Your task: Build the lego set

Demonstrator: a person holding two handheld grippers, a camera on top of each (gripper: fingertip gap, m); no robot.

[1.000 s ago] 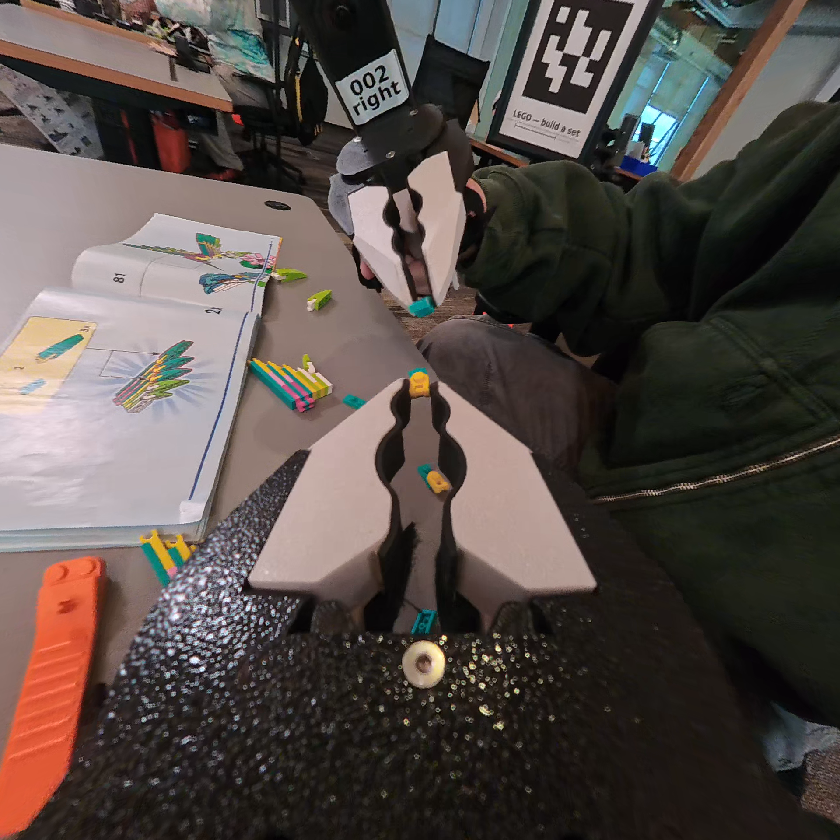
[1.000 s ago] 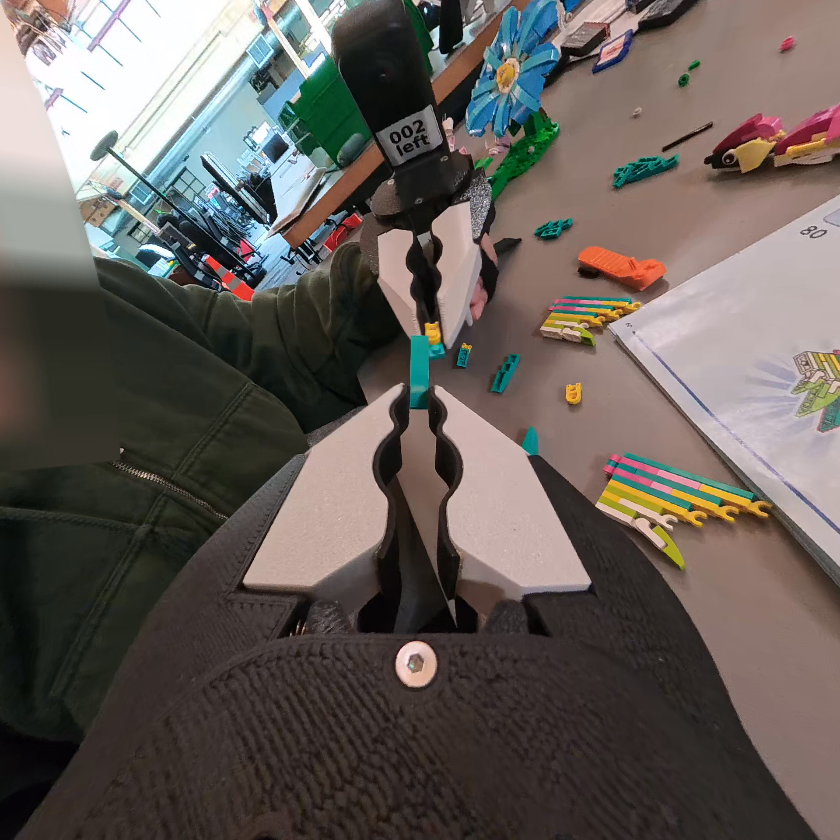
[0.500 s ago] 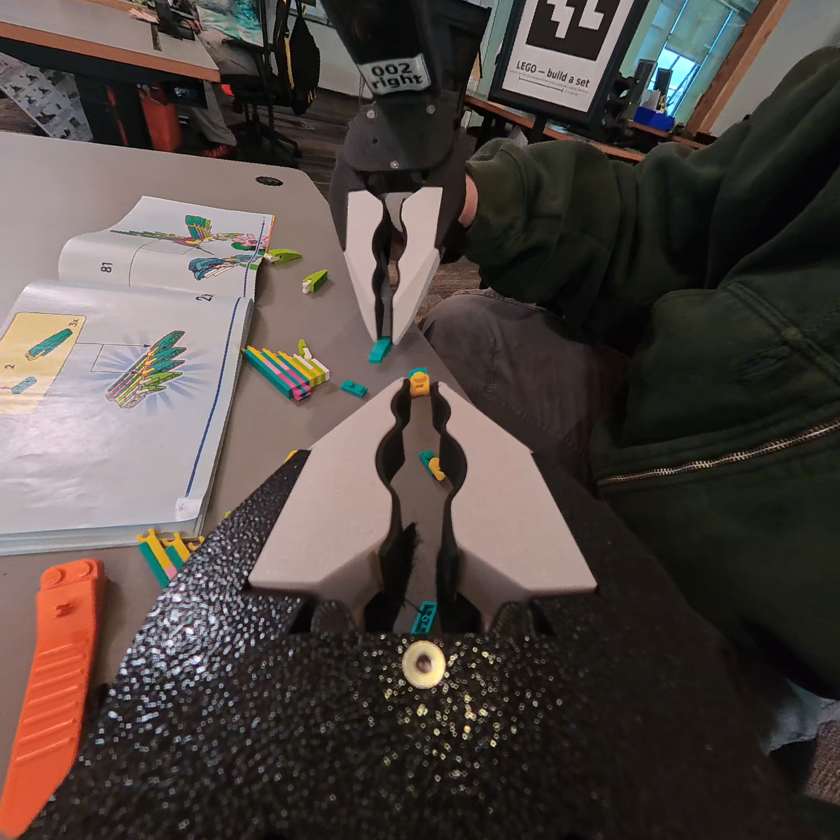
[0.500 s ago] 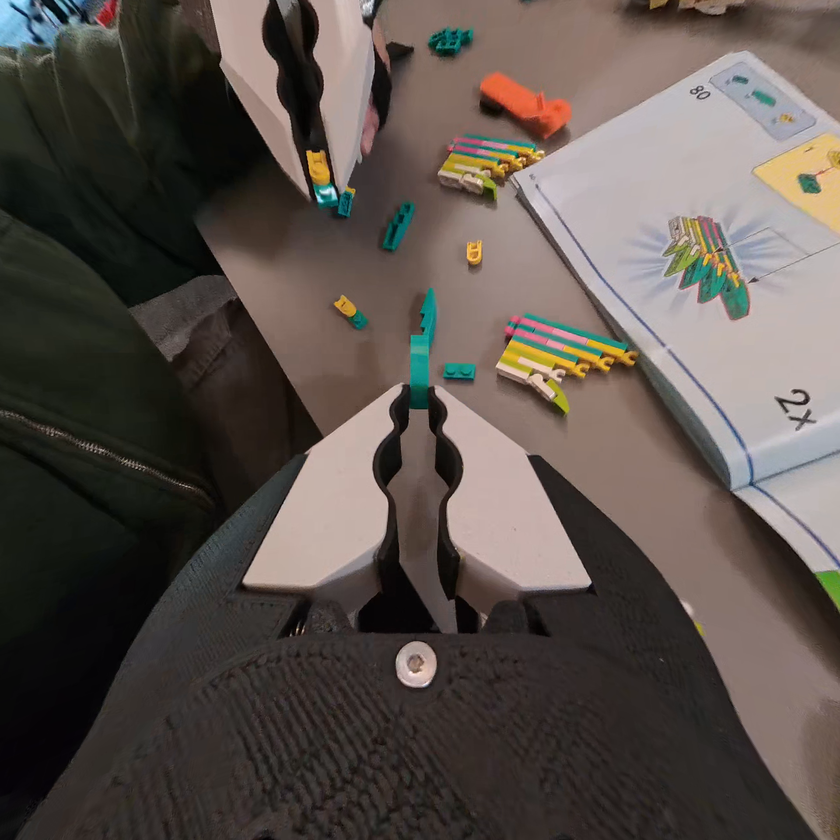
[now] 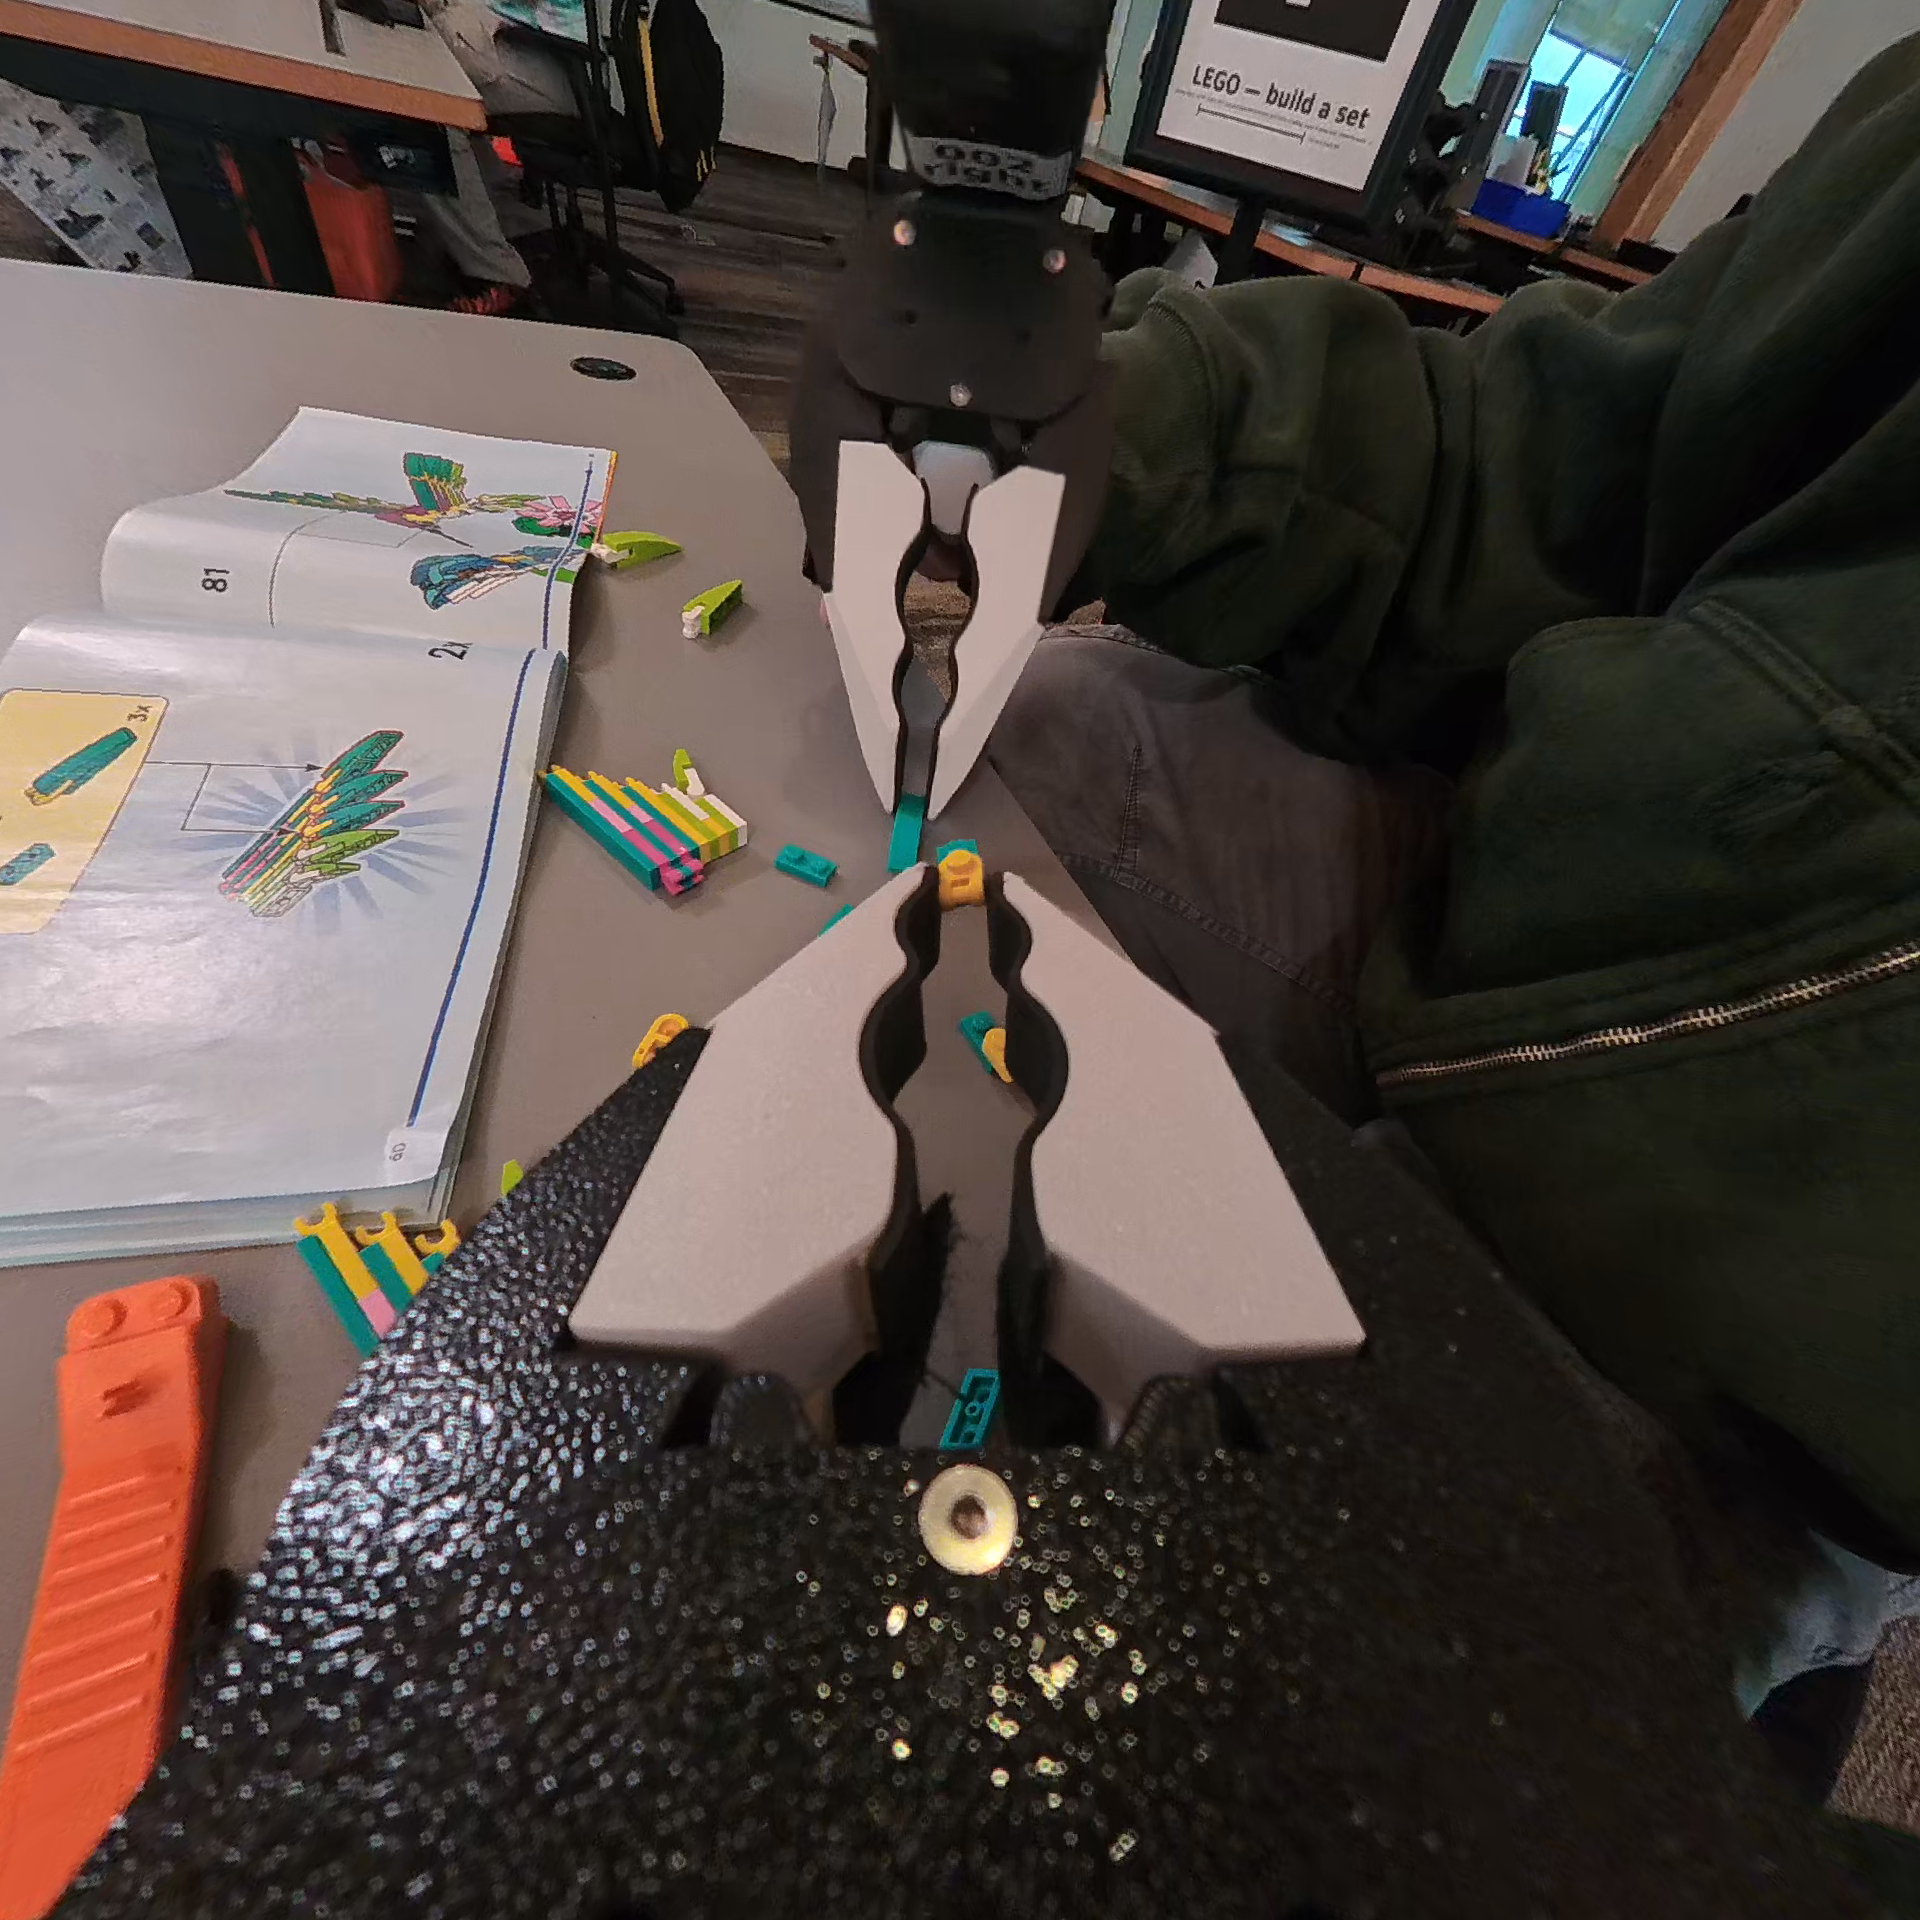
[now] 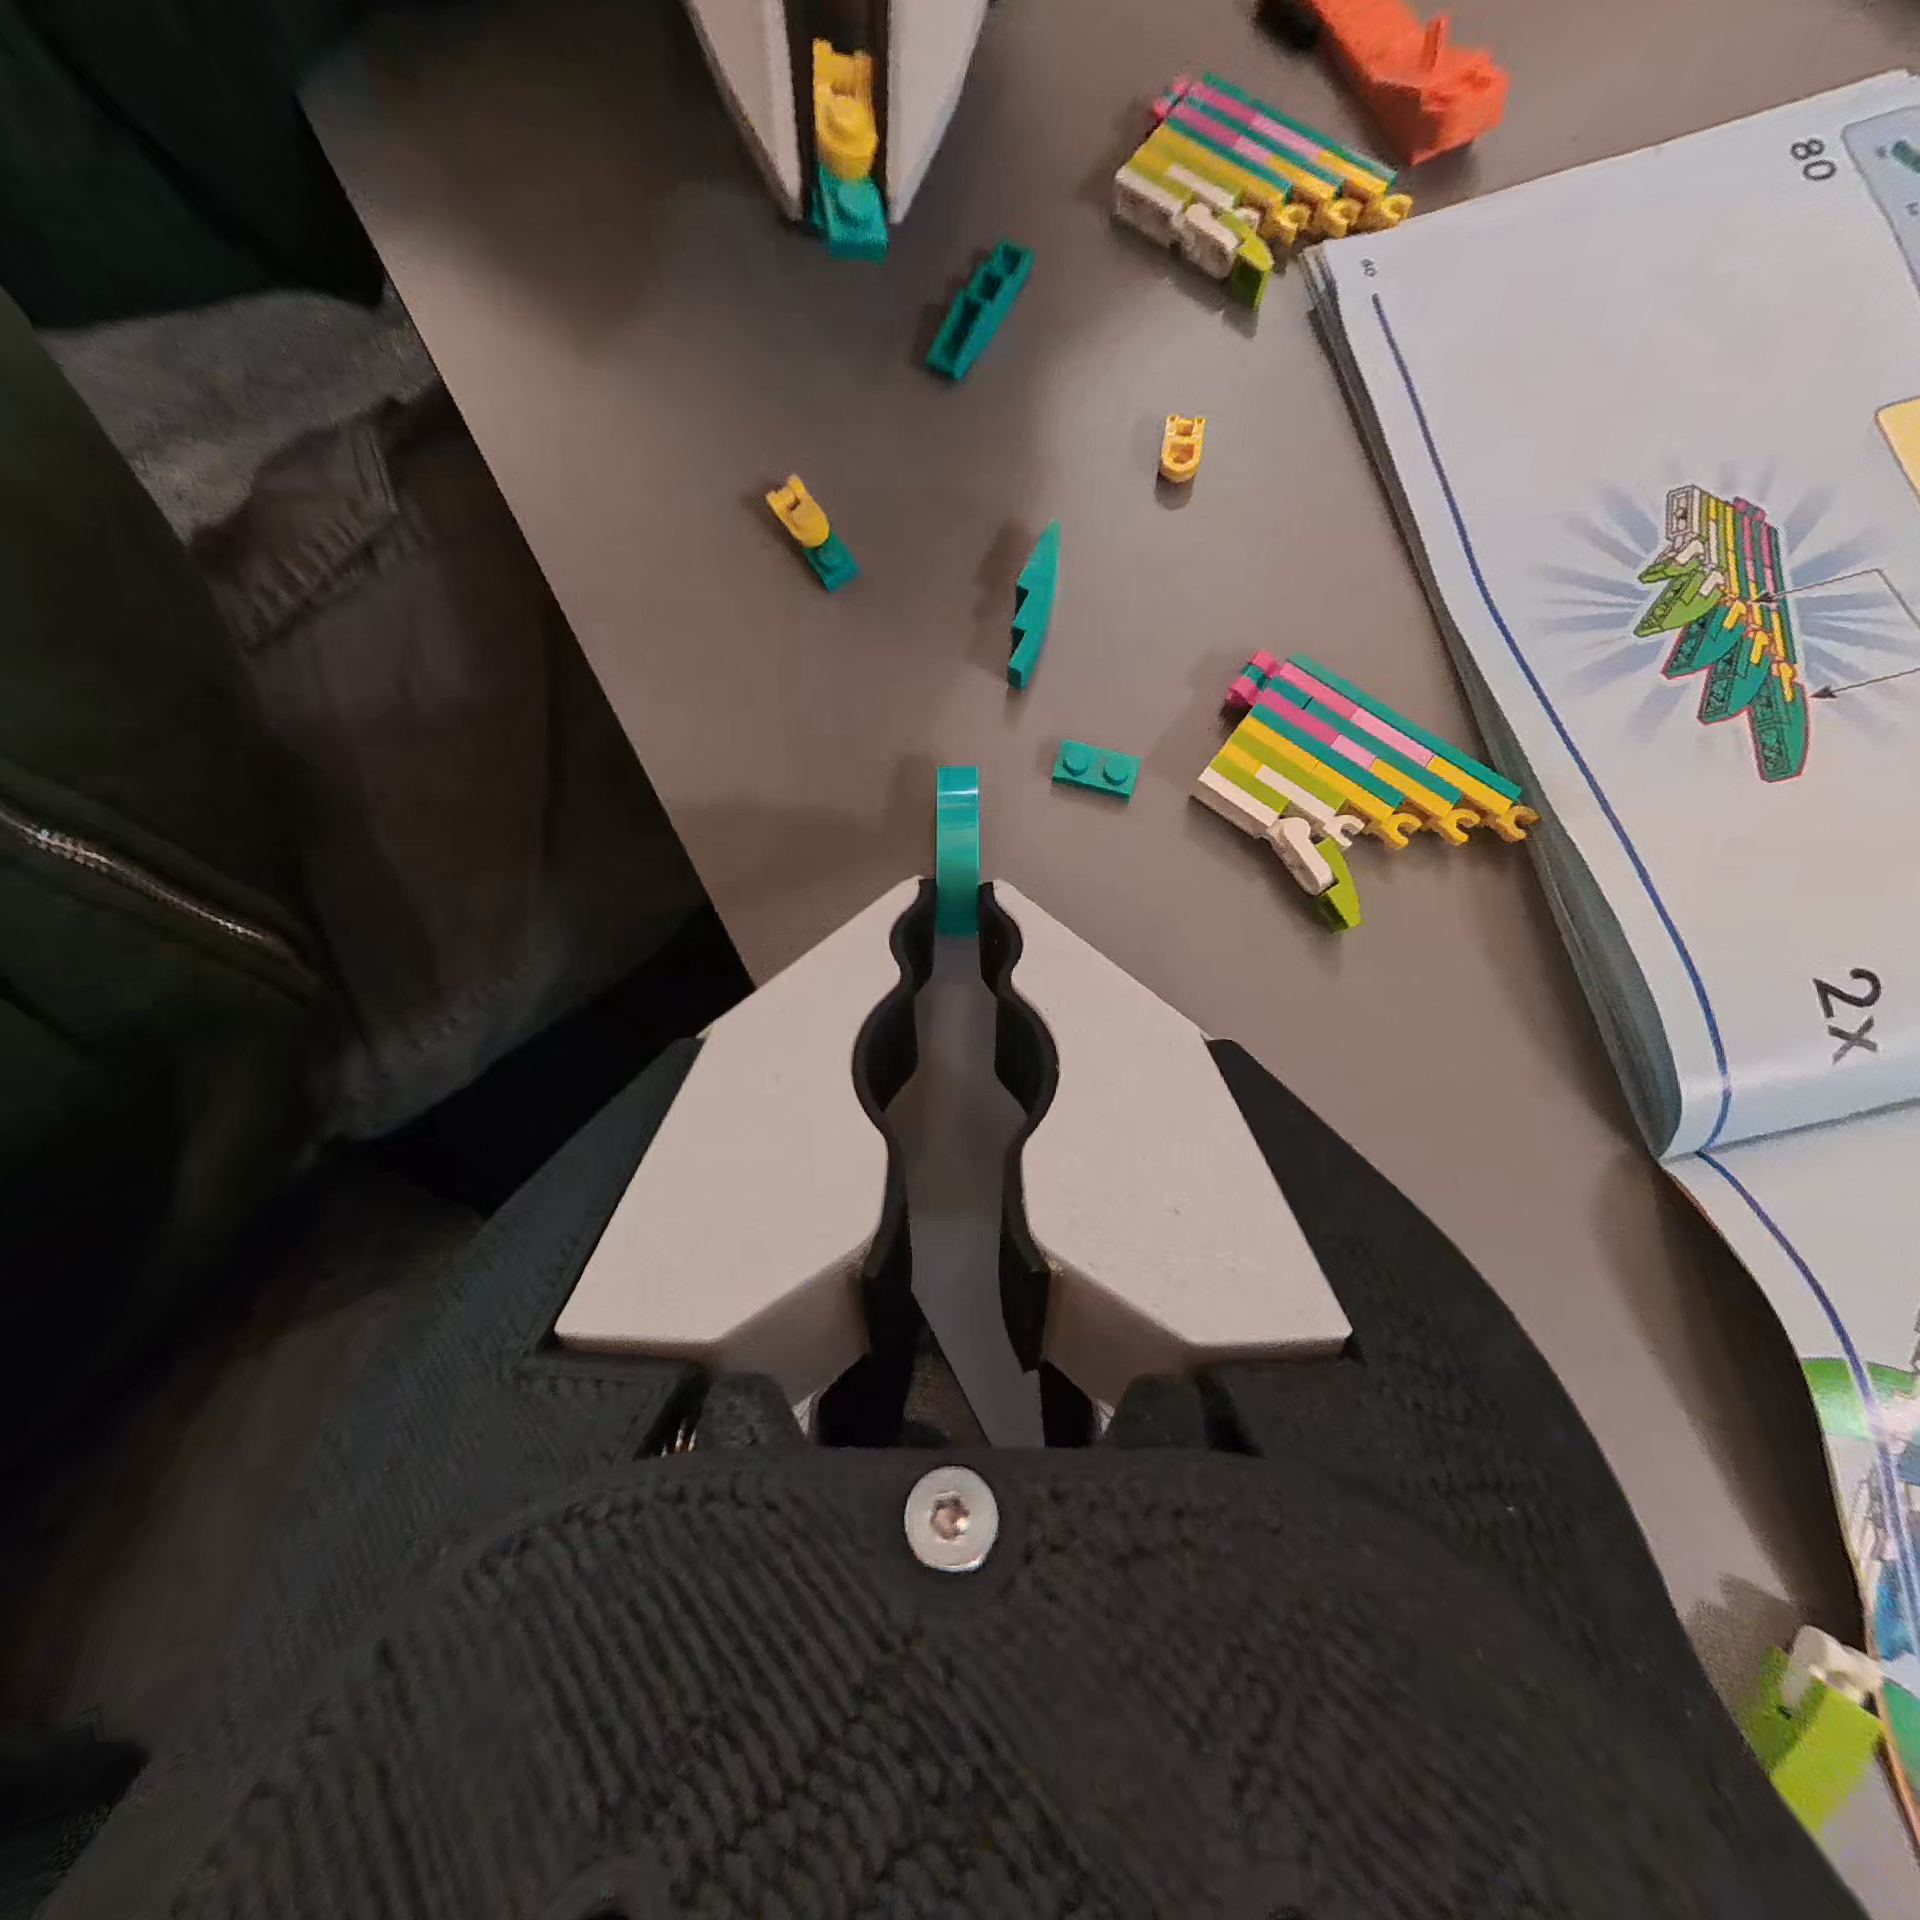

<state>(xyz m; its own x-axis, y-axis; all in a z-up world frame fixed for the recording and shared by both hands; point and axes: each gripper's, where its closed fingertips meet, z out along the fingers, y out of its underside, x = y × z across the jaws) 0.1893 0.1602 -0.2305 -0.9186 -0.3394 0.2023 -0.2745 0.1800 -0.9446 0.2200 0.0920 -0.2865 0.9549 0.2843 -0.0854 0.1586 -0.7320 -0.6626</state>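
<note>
Open office: rows of desks point(image 5: 239, 73), framed sign point(image 5: 1288, 94).

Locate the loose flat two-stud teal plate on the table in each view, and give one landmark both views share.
Left wrist view: two-stud teal plate, centre, just left of the right claw.
Right wrist view, centre, right of the claw's teal piece.
Shared landmark: striped feather assembly beside it.
</note>
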